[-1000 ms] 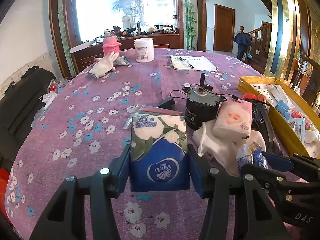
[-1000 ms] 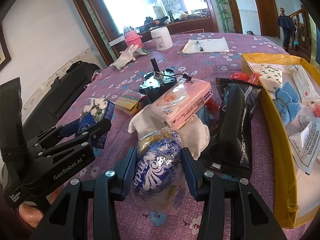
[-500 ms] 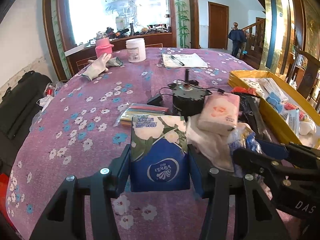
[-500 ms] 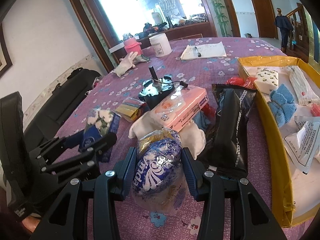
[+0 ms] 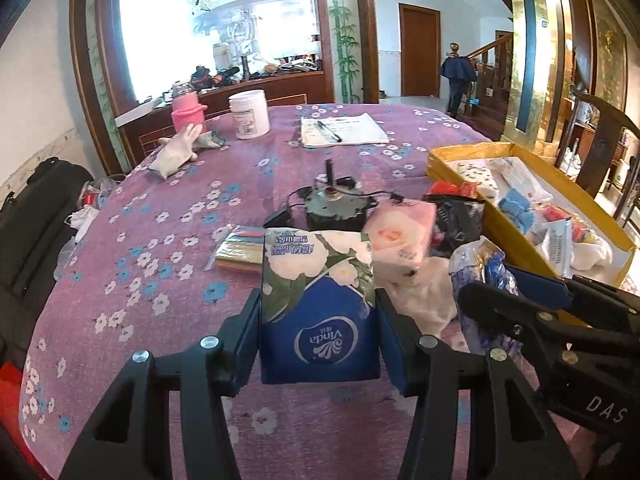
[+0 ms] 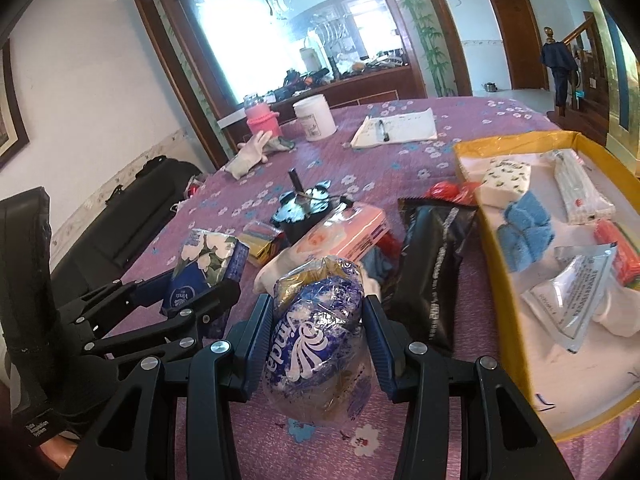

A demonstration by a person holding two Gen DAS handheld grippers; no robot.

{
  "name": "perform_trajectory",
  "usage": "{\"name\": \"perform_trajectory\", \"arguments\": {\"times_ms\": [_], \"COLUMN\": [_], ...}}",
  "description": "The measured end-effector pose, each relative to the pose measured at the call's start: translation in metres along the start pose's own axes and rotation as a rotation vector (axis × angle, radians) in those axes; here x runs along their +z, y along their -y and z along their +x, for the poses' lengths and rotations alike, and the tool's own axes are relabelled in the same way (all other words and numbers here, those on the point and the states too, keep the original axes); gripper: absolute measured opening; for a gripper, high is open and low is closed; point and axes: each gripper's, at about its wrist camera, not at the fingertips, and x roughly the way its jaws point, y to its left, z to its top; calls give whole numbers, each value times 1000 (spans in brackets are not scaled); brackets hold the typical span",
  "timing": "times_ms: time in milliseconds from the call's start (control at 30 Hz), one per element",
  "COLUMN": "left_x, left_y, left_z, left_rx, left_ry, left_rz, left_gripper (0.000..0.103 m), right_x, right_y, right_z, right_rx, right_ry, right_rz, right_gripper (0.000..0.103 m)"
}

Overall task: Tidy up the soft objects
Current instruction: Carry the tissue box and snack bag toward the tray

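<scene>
Left tongs (image 5: 318, 340): I have them pinching the blue rectangular Vinda tissue pack with a white flower print (image 5: 318, 312), both pads flat against its sides, the pack carried above the bench (image 5: 168, 216) with its purple flowered cloth. Right tongs (image 6: 316, 346): closed on the crinkled blue-and-gold plastic bag of Vinda tissues (image 6: 318, 332), which bulges between the pads. Ahead lies the unsorted heap: a pink soft tissue pack (image 6: 344, 234) leaning on a black motor (image 6: 302, 216), and a long black foil pouch (image 6: 434, 264). To the right sits the yellow cardboard tray (image 6: 486, 232), already holding a blue cloth (image 6: 524, 234). Step in hand, as I judge it: transport of both items. Next I should swing them right, clear the tray's rim, then release.
</scene>
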Motion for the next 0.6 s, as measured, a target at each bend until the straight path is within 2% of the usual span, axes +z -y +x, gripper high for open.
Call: {"name": "perform_trajectory", "arguments": {"times_ms": [600], "left_x": [21], "left_y": [40], "left_z": [-6], "left_rx": [-74], "left_ry": [-20], "left_rz": [39], "left_gripper": [52], "right_x": [10], "right_y": [42], "right_z": [-46], "right_rx": [-37], "right_ry": [104], "right_rz": [86], "right_gripper": [49]}}
